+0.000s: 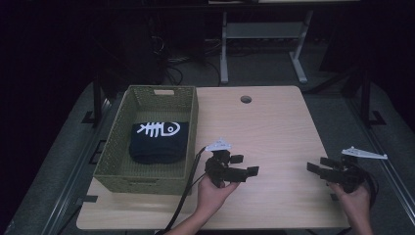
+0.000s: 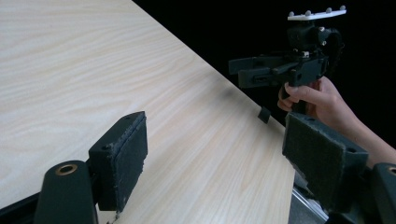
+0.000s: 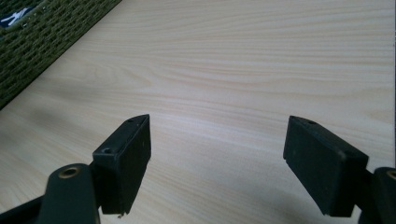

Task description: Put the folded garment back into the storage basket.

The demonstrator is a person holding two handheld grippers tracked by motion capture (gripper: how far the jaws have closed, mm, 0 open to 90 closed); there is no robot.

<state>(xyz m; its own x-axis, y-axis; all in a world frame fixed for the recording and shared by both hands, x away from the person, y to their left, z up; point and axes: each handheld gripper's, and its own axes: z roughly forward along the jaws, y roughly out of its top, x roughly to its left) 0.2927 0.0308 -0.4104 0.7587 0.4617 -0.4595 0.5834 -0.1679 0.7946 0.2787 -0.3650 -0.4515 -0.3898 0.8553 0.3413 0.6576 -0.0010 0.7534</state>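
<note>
Jaws on both grippers stand wide apart with nothing between them. The left gripper [image 1: 240, 165] hovers just over the middle of the worktop [image 1: 274, 127], held in the person's left hand [image 1: 211, 192], its jaws aimed toward the right side. The right gripper [image 1: 319, 166] sits near the right edge of the worktop in the right hand [image 1: 353, 199], its jaws aimed back toward the left, so the two face one another across bare wood. In the left gripper view the right gripper [image 2: 243, 70] shows past the worktop edge with its pale plate on top. In the right gripper view the felt-lined pads [image 3: 128, 158] frame plain wood grain, and the woven corner of the basket [image 3: 32, 51] shows at the upper left.

Folded dark cloth [image 1: 159, 141] lies inside the green woven basket [image 1: 147, 178], which sits on the left part of the worktop, just beside the left gripper. It rests flat on the basket floor, near the front wall, folded into a neat block. Judging by this, the cloth has been laid away in the basket and both hands are parked clear of it, empty.

No readable words appear anywhere. The only marking is a white fish-skeleton drawing [image 1: 157, 129] printed on the top of the cloth. A round cable hole [image 1: 245, 99] sits near the far edge of the worktop.
</note>
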